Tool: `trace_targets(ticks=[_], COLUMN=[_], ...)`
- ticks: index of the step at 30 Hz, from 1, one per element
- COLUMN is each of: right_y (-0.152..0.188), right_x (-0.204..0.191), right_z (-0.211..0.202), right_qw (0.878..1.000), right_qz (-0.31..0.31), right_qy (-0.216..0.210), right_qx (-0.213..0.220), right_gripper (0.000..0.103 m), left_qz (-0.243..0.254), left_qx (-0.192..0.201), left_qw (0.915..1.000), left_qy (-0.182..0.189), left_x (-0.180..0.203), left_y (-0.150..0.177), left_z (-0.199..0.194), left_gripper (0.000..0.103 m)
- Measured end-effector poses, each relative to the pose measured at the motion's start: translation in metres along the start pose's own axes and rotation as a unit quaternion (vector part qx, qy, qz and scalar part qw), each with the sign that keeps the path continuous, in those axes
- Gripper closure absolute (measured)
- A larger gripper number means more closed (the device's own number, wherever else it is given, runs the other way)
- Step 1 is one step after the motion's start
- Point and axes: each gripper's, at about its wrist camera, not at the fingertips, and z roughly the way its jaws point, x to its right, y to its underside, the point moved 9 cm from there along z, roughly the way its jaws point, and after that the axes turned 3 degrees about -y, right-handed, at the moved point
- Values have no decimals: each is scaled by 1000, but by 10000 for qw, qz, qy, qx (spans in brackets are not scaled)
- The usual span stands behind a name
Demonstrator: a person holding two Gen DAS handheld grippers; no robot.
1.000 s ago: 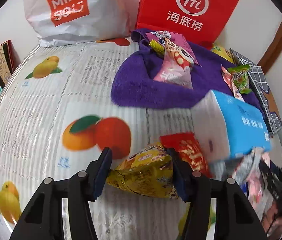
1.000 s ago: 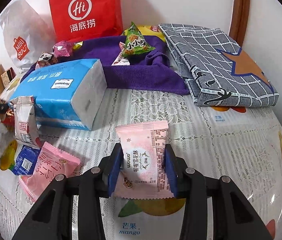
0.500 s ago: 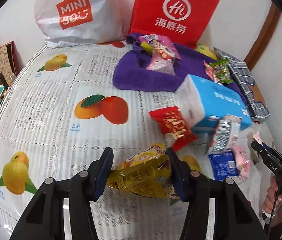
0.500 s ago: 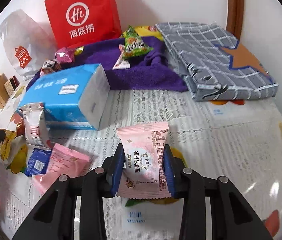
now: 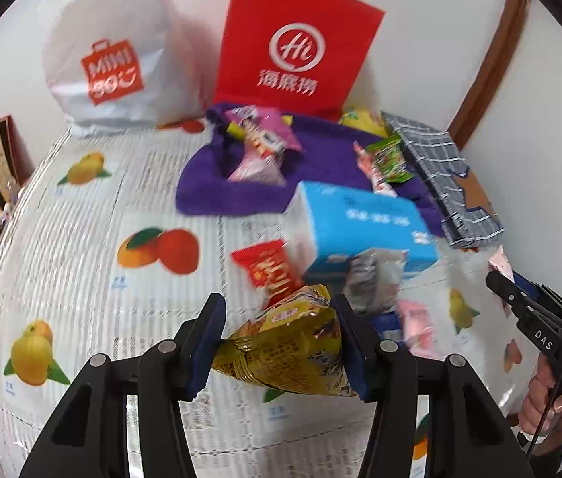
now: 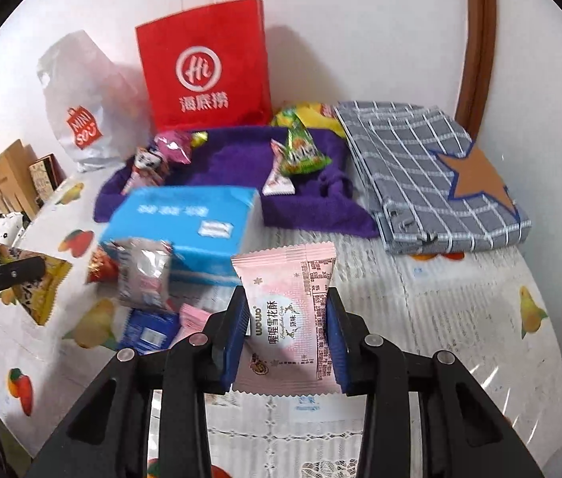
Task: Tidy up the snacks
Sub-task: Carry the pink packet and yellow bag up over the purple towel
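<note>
Both tongs higher now: left tongs (image 5: pixel 277 342) clamping yellow packet (image 5: pixel 289 350), right tongs (image 6: pixel 287 330) pink packet (image 6: pixel 287 310).

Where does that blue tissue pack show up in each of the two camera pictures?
Left wrist view: blue tissue pack right of centre, just in front of the purple towel.
Right wrist view: blue tissue pack left of centre, in front of the same towel.
Shared landmark: red paper bag against the wall.

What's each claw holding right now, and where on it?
Left claw: yellow snack bag, pinched across its middle. Right claw: pink packet, gripped by its side edges.
</note>
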Motion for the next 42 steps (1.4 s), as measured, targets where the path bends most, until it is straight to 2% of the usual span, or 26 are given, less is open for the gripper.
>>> trace_targets(ticks=[6, 17, 36, 42], right_y=[-25, -49, -94, -113], right_x=[-12, -24, -21, -21], right_z=[-14, -13, 22, 38], right_qw=[9999, 9996, 9995, 9995], right_qz=[-50, -89, 35, 65], right_qy=[-61, -246, -316, -325], right_qx=[128, 98, -87, 0], right_gripper=[66, 66, 66, 66], left_qz=[178, 289, 395, 343], left_qx=[159, 256, 449, 451], left_qw=[9997, 9991, 9979, 9983], left_qy=[73, 195, 259, 136], left_x=[21, 47, 60, 53], left_y=[-19, -45, -108, -125], left_z=[-14, -17, -6, 6], left_gripper=[51, 51, 51, 51])
